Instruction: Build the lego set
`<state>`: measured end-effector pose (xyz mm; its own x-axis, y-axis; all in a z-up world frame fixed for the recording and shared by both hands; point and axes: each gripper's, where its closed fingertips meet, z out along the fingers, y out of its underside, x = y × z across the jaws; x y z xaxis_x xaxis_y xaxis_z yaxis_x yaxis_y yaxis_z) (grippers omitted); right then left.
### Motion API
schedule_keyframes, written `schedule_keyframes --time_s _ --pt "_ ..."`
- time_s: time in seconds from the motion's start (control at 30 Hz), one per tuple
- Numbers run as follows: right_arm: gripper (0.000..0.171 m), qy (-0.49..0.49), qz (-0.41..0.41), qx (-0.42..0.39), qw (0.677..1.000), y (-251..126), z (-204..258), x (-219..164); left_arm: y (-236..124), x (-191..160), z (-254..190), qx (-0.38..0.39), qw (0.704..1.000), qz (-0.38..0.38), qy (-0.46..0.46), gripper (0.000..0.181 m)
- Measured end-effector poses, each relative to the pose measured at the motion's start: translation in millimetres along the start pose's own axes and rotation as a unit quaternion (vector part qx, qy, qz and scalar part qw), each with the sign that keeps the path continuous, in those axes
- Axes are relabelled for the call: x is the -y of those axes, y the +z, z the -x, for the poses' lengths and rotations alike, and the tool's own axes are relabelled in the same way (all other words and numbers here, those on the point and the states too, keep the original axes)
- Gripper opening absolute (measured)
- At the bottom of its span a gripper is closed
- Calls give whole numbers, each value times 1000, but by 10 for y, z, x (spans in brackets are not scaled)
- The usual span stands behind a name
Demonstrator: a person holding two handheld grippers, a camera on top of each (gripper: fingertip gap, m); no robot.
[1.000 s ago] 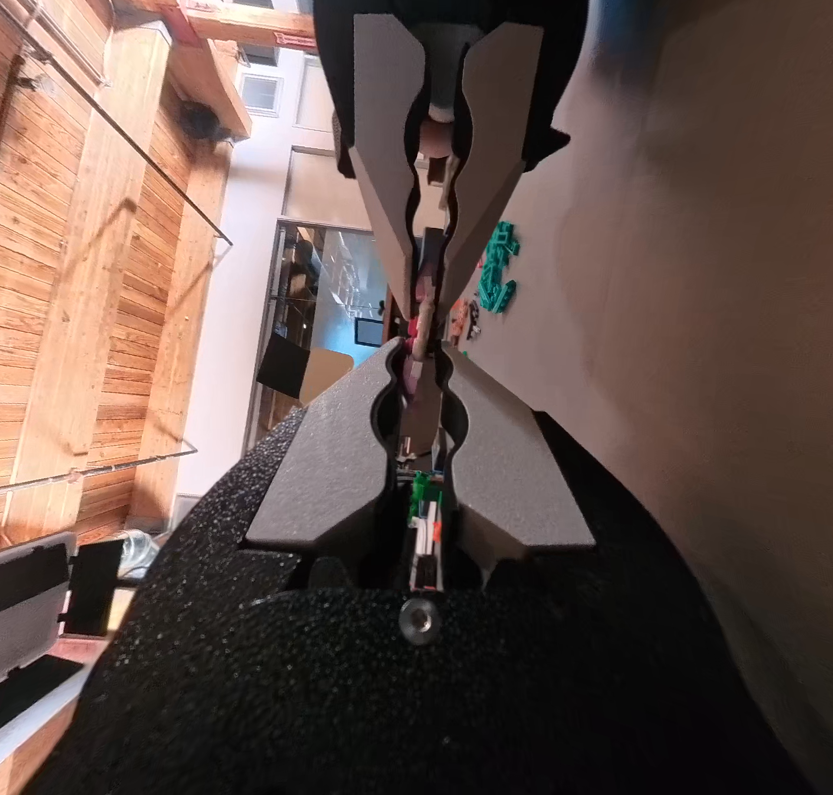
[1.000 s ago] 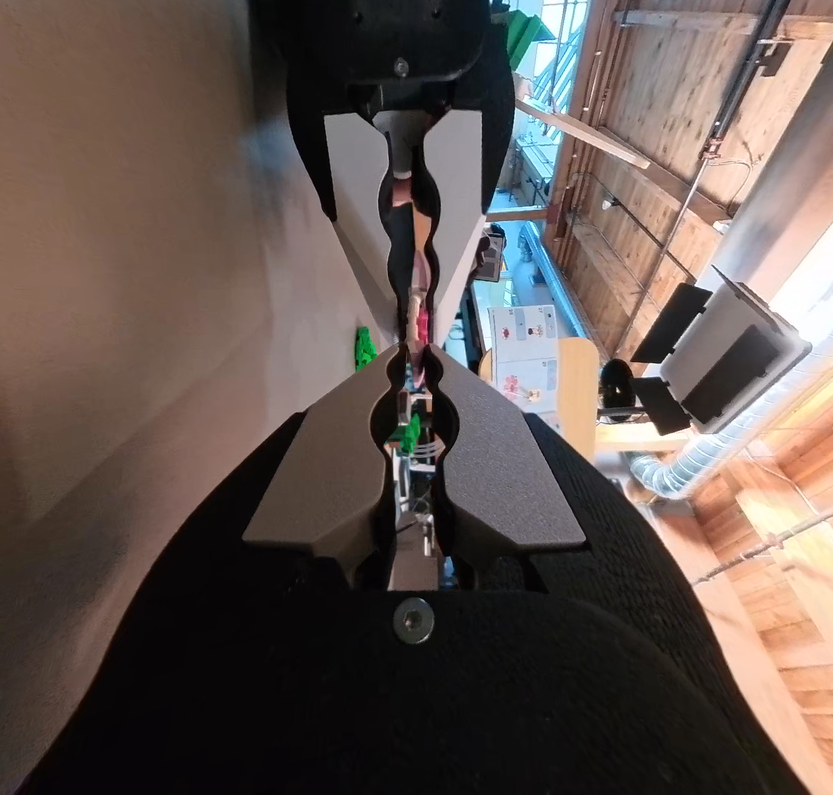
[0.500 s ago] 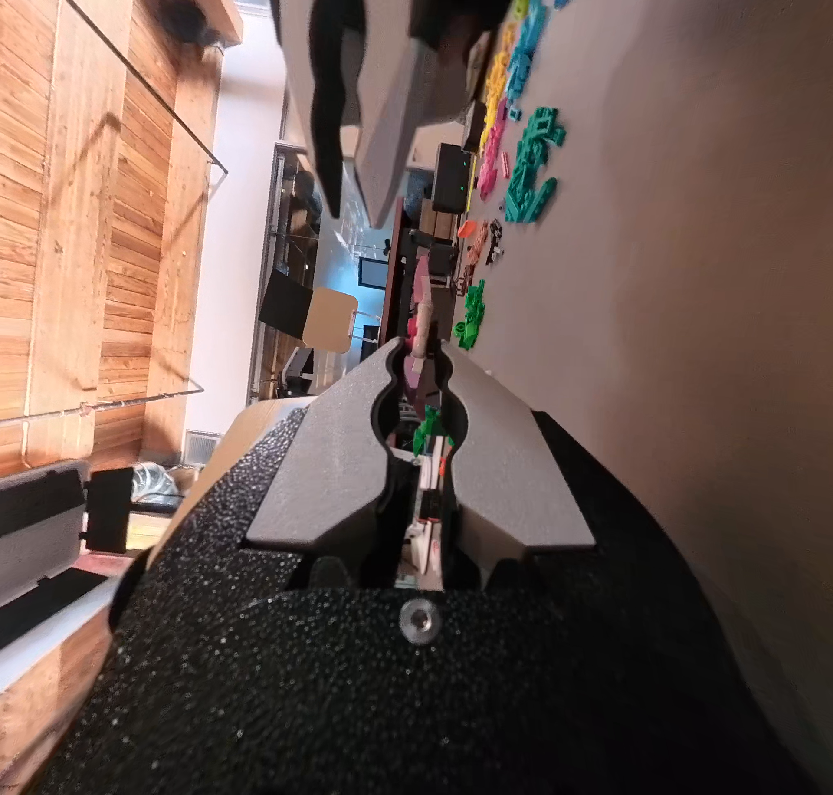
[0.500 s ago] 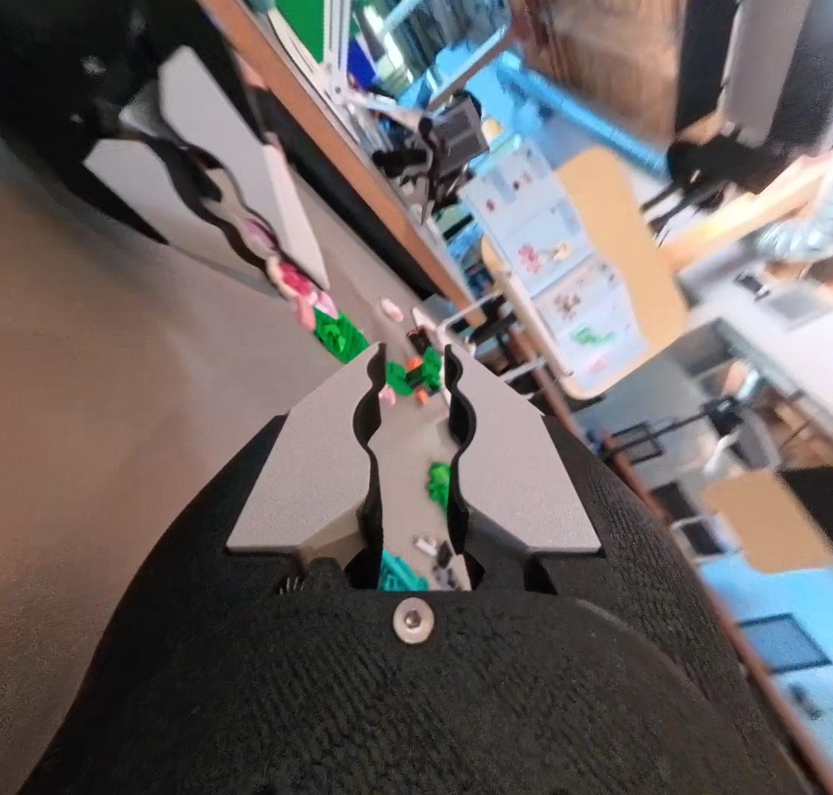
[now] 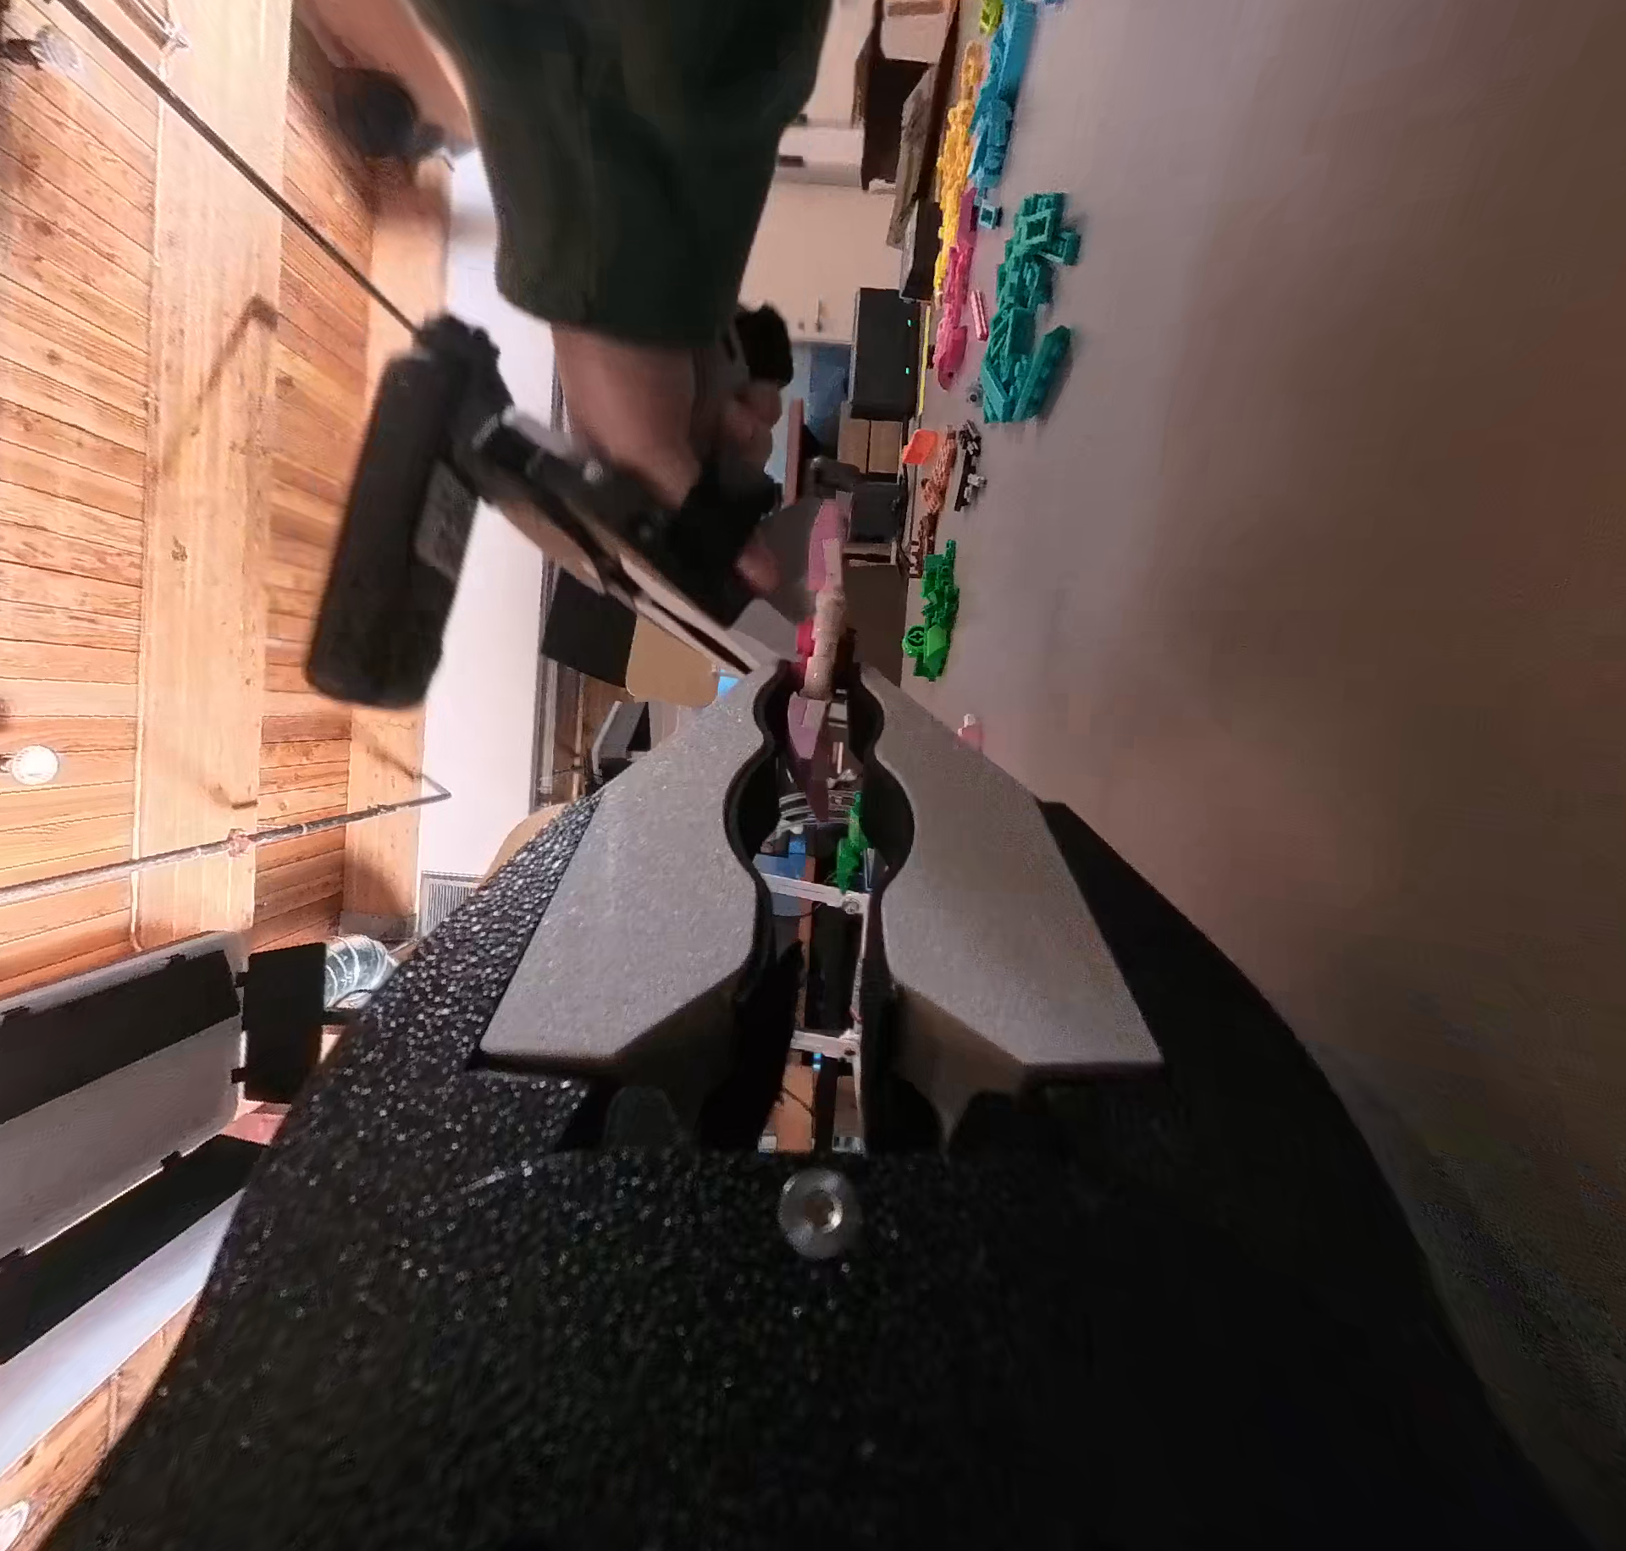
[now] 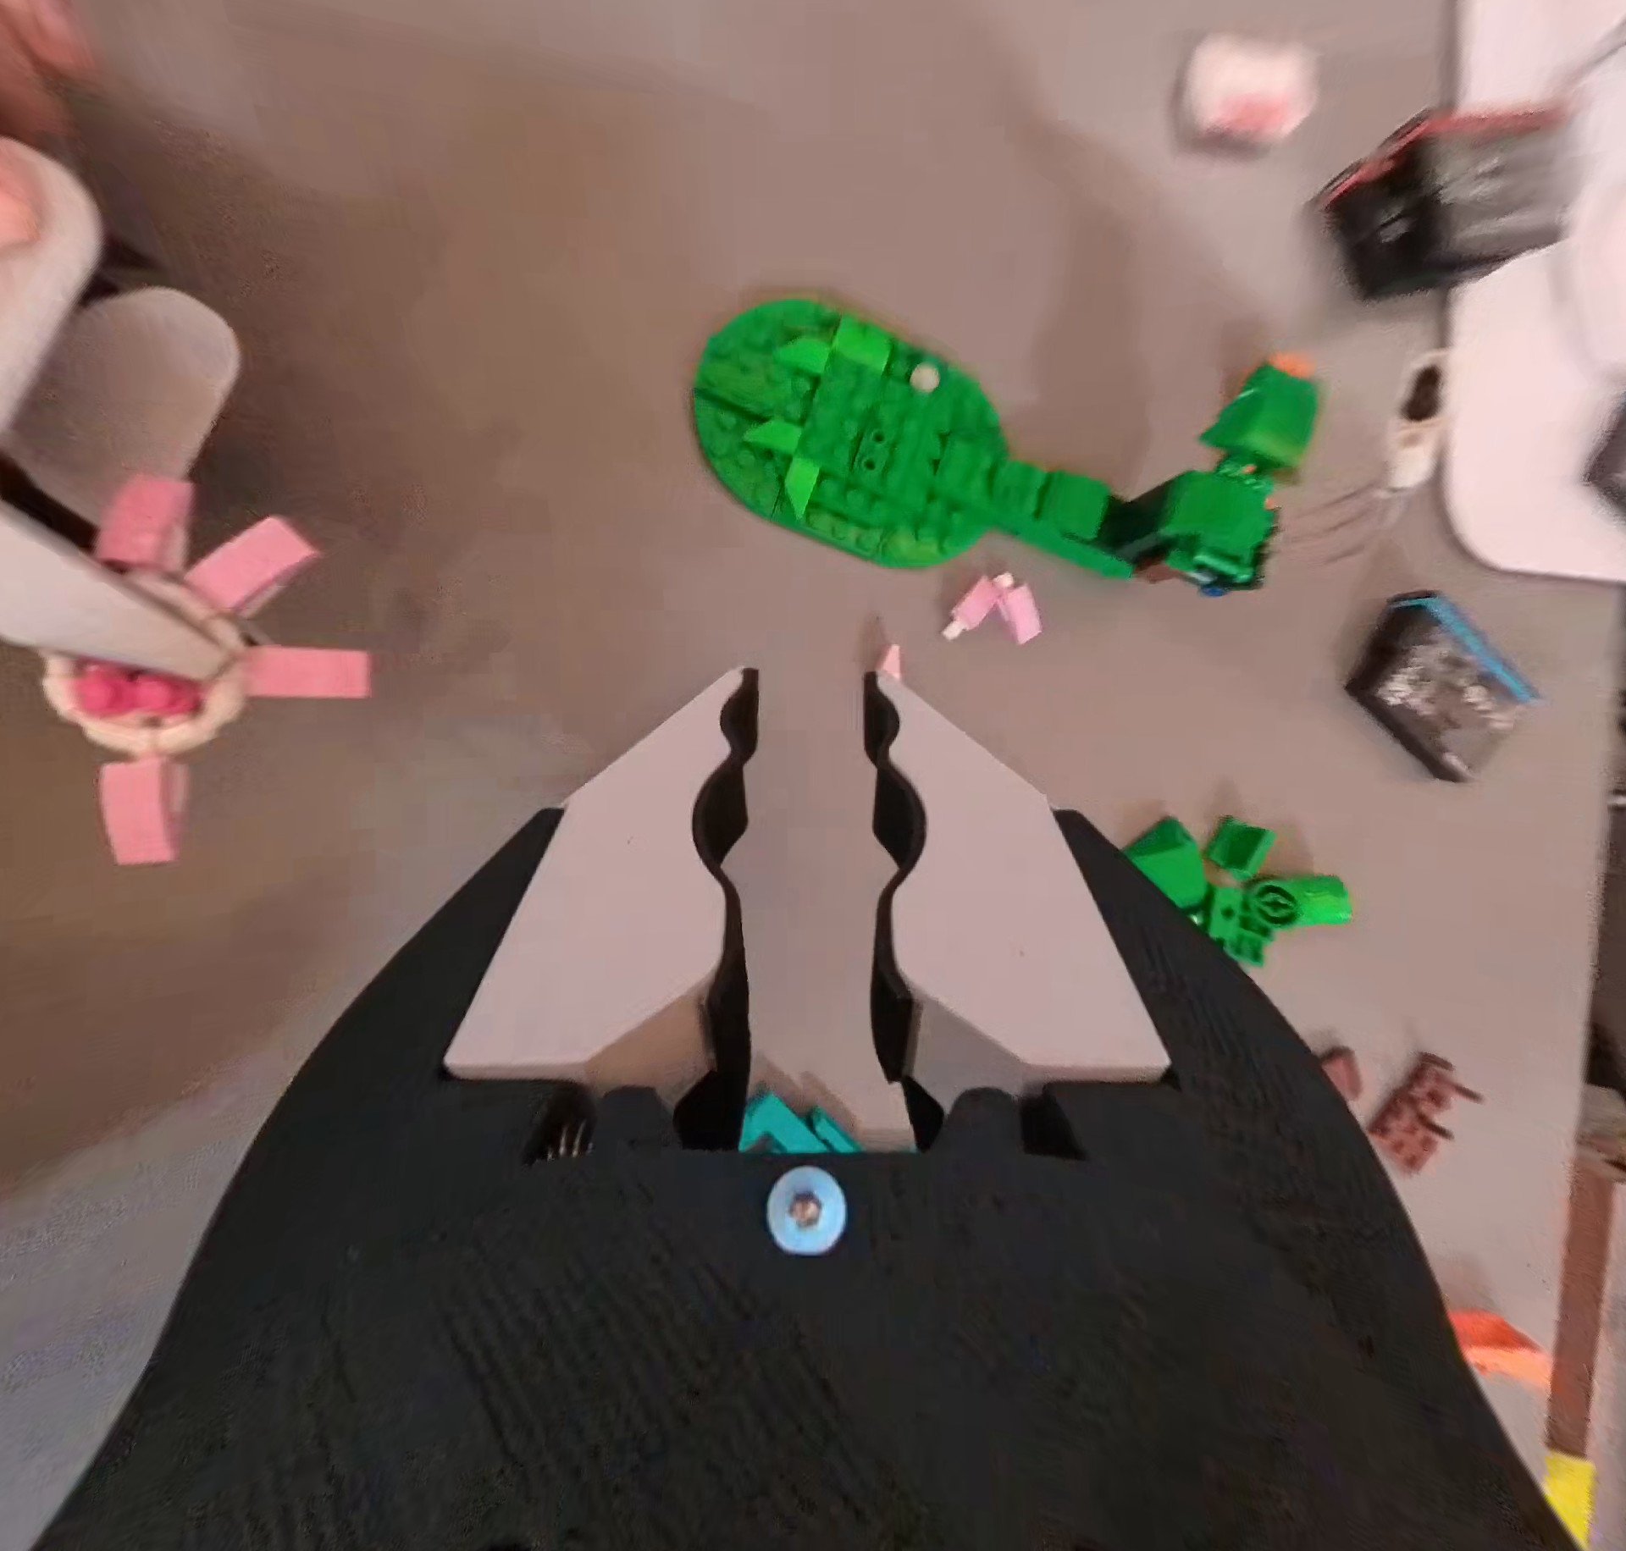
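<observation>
Right tongs (image 6: 808,686) have swung away, agape and empty; left tongs (image 5: 814,691) seemingly grip the pink flower (image 6: 167,682), far left.

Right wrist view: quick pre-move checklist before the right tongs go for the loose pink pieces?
1. Right tongs open and empty: ok.
2. Small loose pink brick pieces on the grey table, just ahead and slightly right of the tips: ok.
3. Path to them clear: ok; the green leaf-shaped brick assembly lies just beyond, apart from them.
4. Left tongs shut on the pink flower with tan round centre: ok.
5. Flower held off the table: cannot tell.
6. Image sharpness for aiming: not ok, the right wrist view is motion-blurred.
</observation>
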<state>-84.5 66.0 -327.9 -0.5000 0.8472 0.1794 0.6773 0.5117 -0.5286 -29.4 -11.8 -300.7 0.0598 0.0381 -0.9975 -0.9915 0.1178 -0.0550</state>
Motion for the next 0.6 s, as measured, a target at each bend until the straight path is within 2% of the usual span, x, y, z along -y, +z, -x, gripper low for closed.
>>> schedule_keyframes --time_s 0.03,0.2,0.47,0.6 --pt "23 0 28 17 999 42 -10 -18 -7 10 6 3 1000 -2 -1 8" --pt "23 -25 122 33 992 100 -146 -87 -30 -15 57 14 1000 -1 -27 8" --pt "26 -18 176 84 981 250 -96 -125 -36 32 33 8 1000 -10 -28 8" --pt "25 -10 210 77 975 292 -193 -151 -23 49 -17 -5 1000 -13 -26 8"
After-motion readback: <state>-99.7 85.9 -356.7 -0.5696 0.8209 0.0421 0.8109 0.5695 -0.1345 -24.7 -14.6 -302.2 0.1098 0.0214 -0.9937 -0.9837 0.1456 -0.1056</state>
